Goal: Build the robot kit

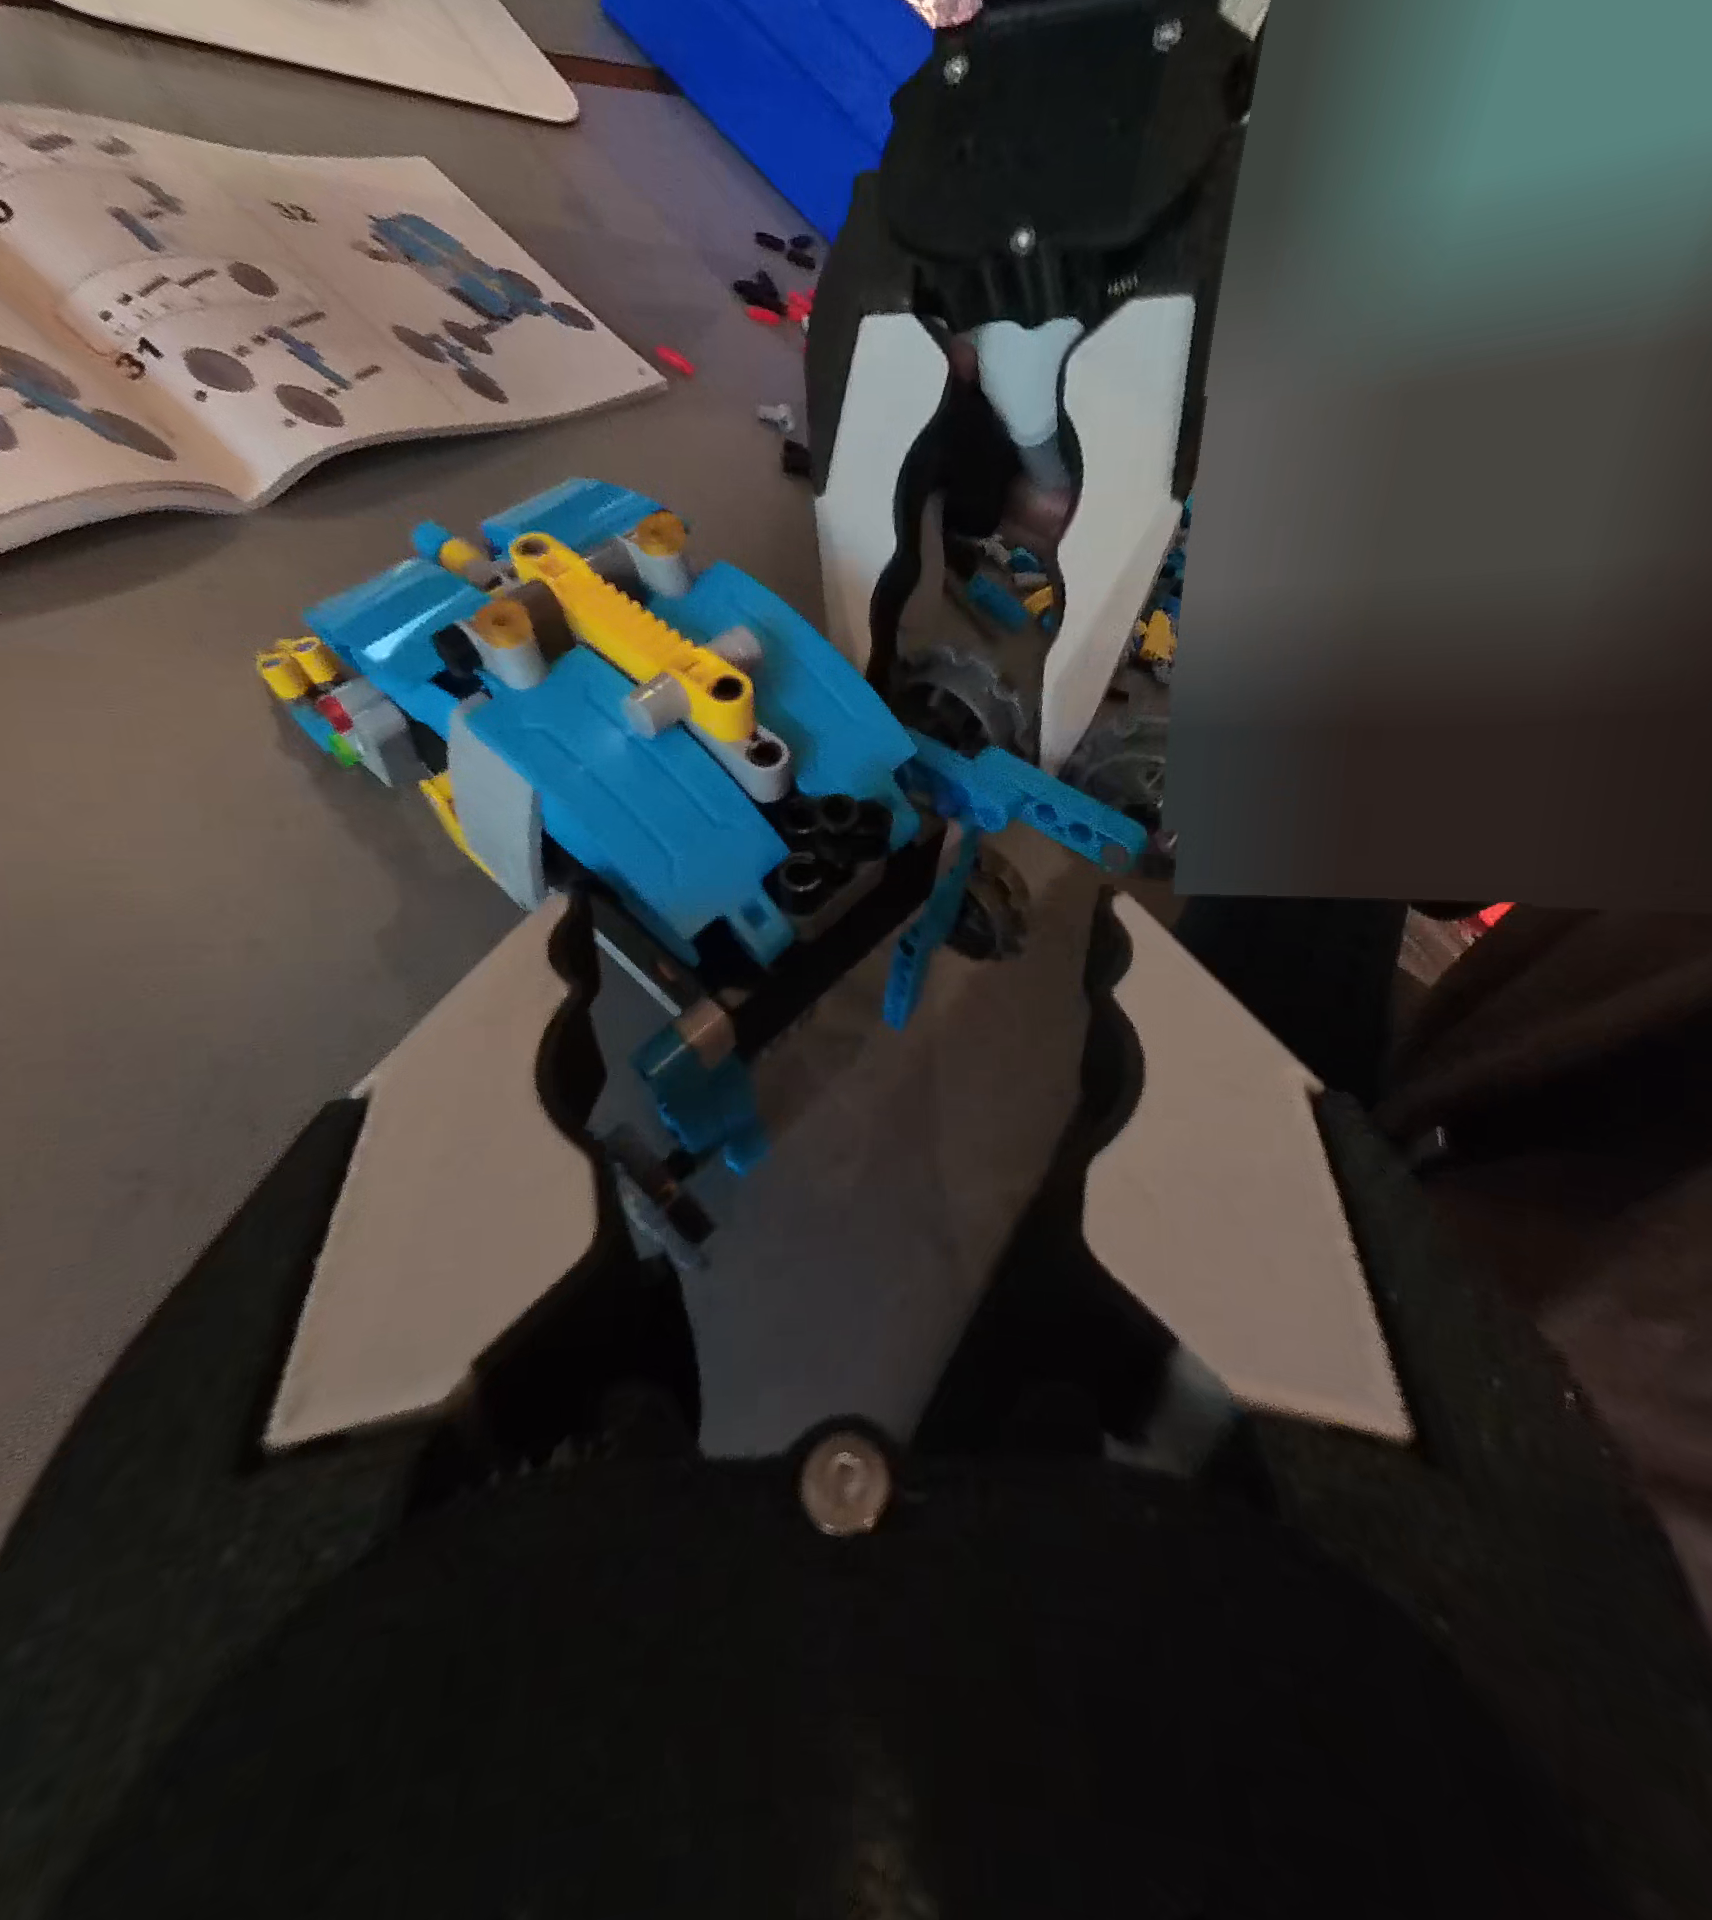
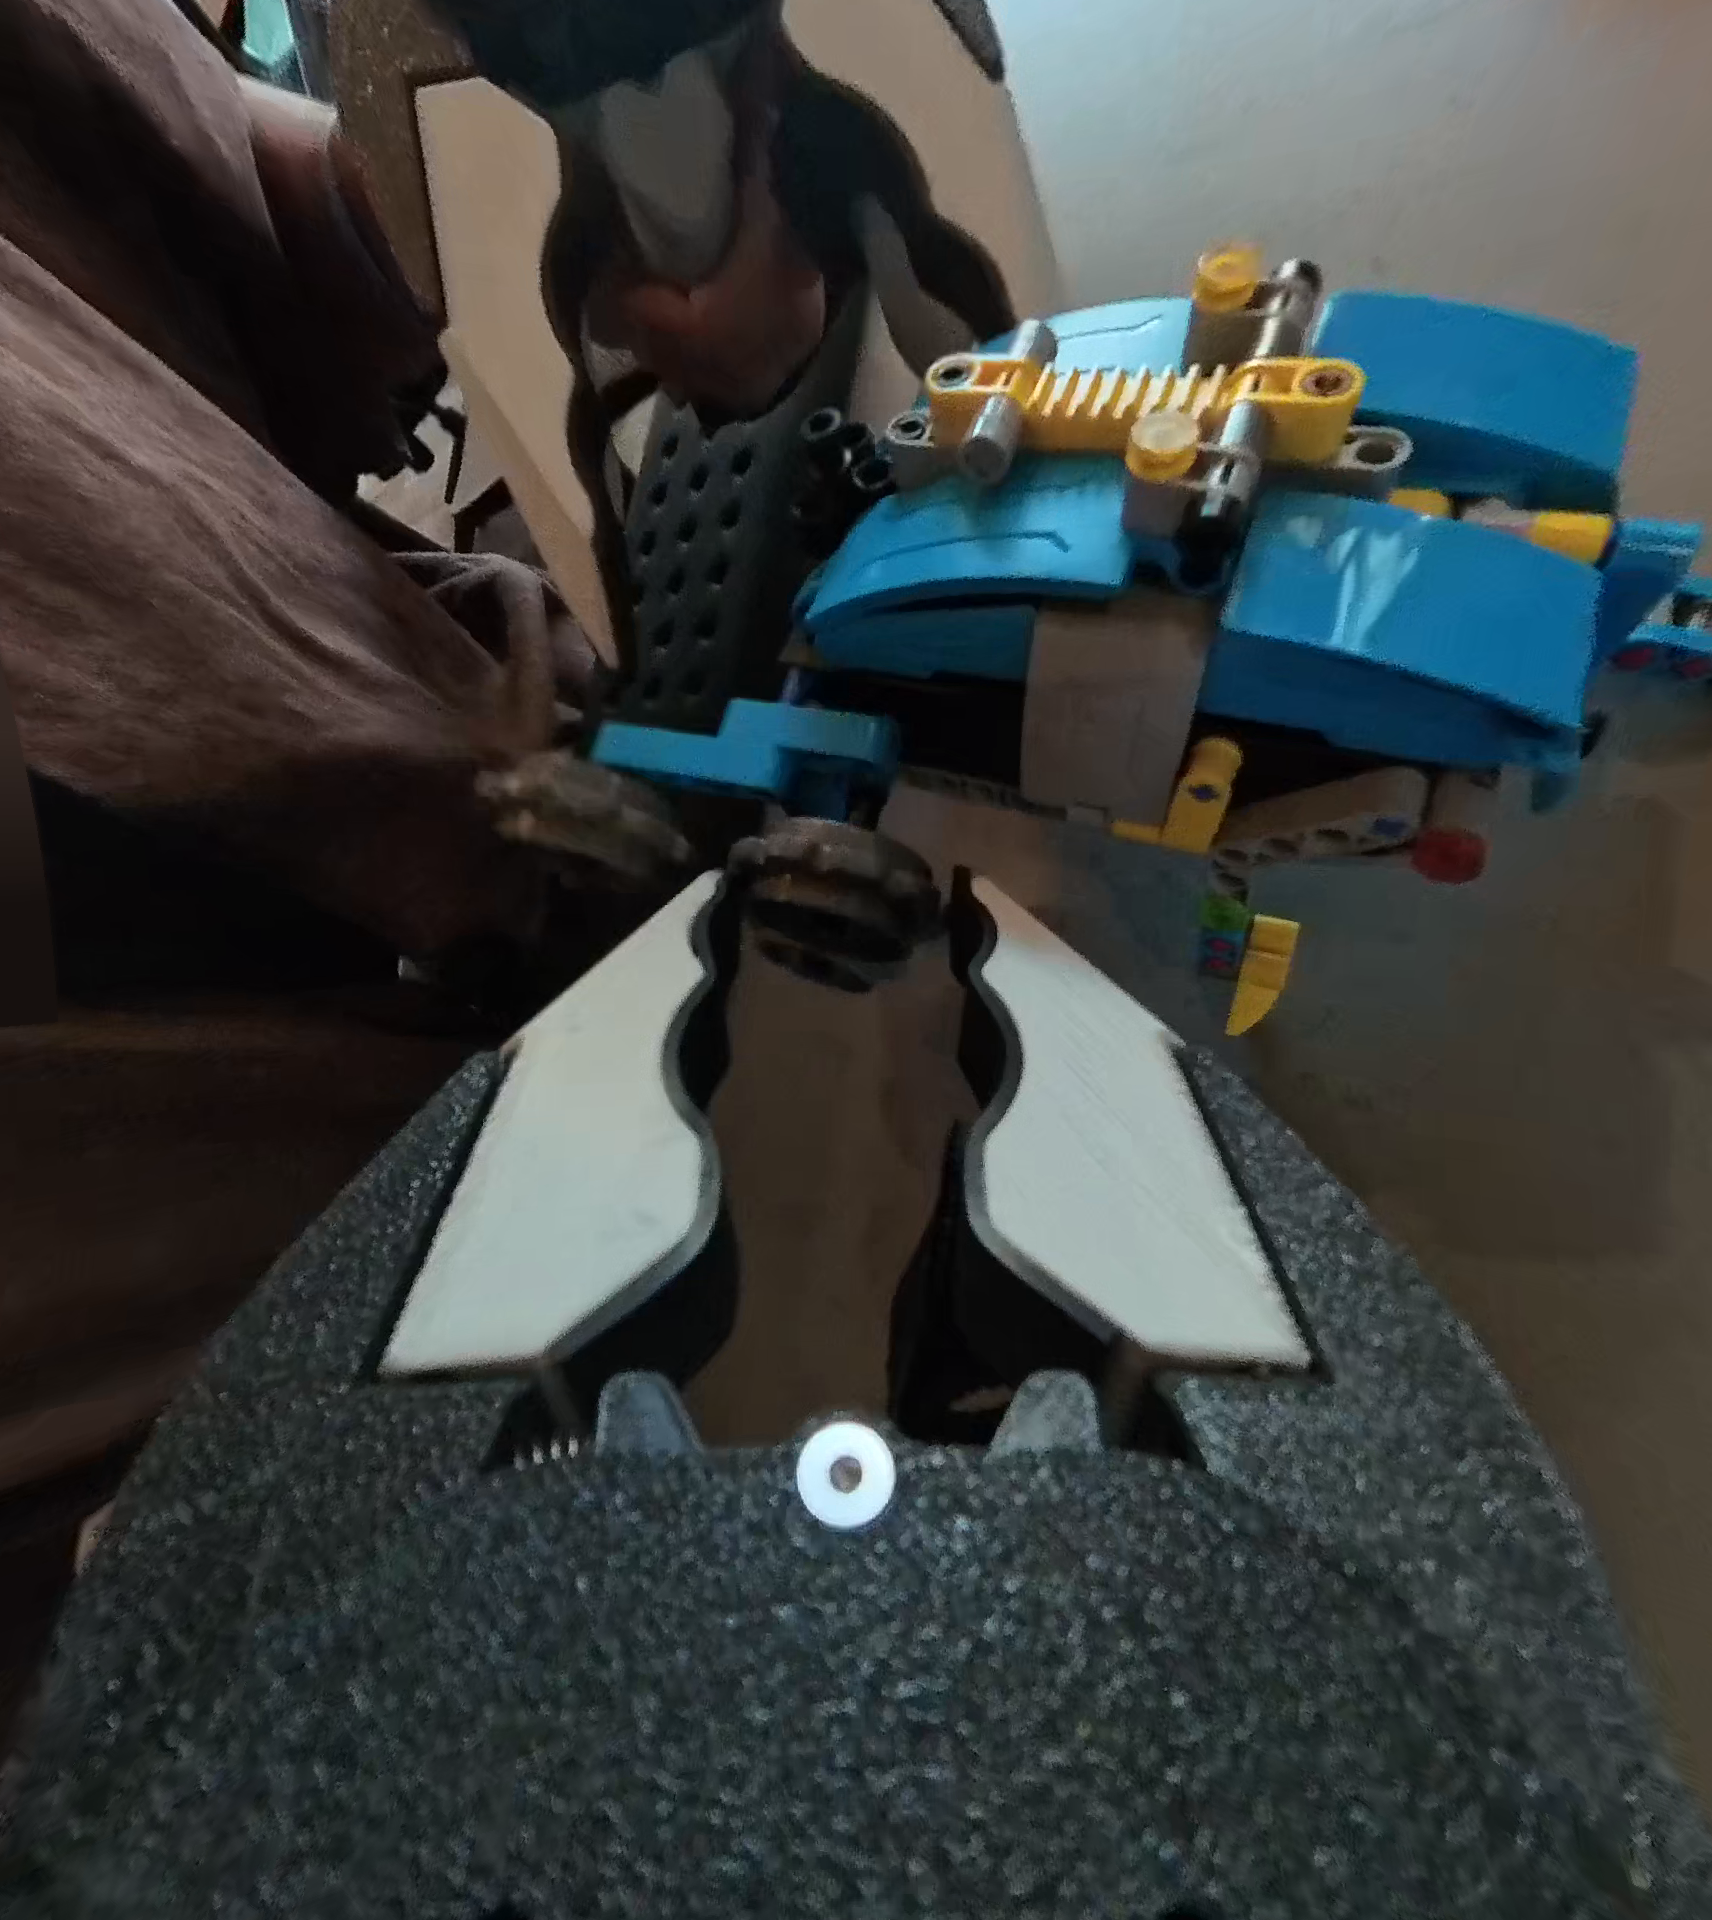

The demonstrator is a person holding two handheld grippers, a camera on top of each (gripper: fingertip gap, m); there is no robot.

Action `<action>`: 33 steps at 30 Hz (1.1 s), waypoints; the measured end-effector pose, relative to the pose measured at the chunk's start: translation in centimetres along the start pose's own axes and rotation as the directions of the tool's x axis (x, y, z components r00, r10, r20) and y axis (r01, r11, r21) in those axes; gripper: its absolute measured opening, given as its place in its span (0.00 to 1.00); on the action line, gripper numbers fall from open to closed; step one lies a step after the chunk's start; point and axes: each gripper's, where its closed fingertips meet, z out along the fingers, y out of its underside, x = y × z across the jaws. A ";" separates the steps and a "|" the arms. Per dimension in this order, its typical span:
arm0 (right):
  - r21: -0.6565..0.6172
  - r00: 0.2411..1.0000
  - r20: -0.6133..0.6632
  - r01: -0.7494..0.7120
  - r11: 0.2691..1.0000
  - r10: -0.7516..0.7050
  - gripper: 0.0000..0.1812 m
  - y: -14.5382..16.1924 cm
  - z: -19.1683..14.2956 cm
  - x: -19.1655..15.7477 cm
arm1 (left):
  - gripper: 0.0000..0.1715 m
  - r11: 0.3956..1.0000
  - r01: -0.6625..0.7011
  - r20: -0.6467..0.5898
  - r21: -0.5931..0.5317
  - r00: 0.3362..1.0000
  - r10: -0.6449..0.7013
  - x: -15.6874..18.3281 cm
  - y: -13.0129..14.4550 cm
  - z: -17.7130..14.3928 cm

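Observation:
A blue, yellow and grey brick vehicle model [image 1: 623, 717] lies tilted over the brown table [image 1: 104, 987], its rear raised toward me. My left gripper [image 1: 836, 904] has its jaws set wide around the model's black rear frame [image 1: 831, 956], with the left finger against it. My right gripper [image 2: 841, 883] is shut on a dark toothed wheel [image 2: 831, 914] just under the model's blue side beam [image 2: 727, 753]. In the left wrist view the right gripper [image 1: 966, 707] points down at the model's rear corner. The model [image 2: 1247, 582] also shows in the right wrist view, with one white finger [image 2: 488, 260] of the left gripper.
An open instruction booklet [image 1: 239, 312] lies at the far left, with a pale board [image 1: 395, 52] and a blue box [image 1: 790, 94] behind it. Small loose parts [image 1: 779, 281] are scattered near the box, and more [image 1: 1153, 623] behind the right gripper. A brown sleeve [image 2: 156, 468] fills the left. My hands' fingertips stand some 6 cm from each other.

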 end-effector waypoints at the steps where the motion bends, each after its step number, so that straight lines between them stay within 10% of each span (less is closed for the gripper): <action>1: -0.003 1.000 0.000 0.006 1.000 -0.006 0.23 -0.1 0.0 0.1 | 0.56 1.000 0.011 0.005 0.006 1.000 -0.011 -0.1 -0.1 0.1; 33: -0.090 0.951 0.037 -0.303 0.949 0.307 0.22 -0.1 0.2 -1.0 | 0.62 0.935 0.330 -0.056 -0.129 0.939 -0.339 0.1 -1.8 0.5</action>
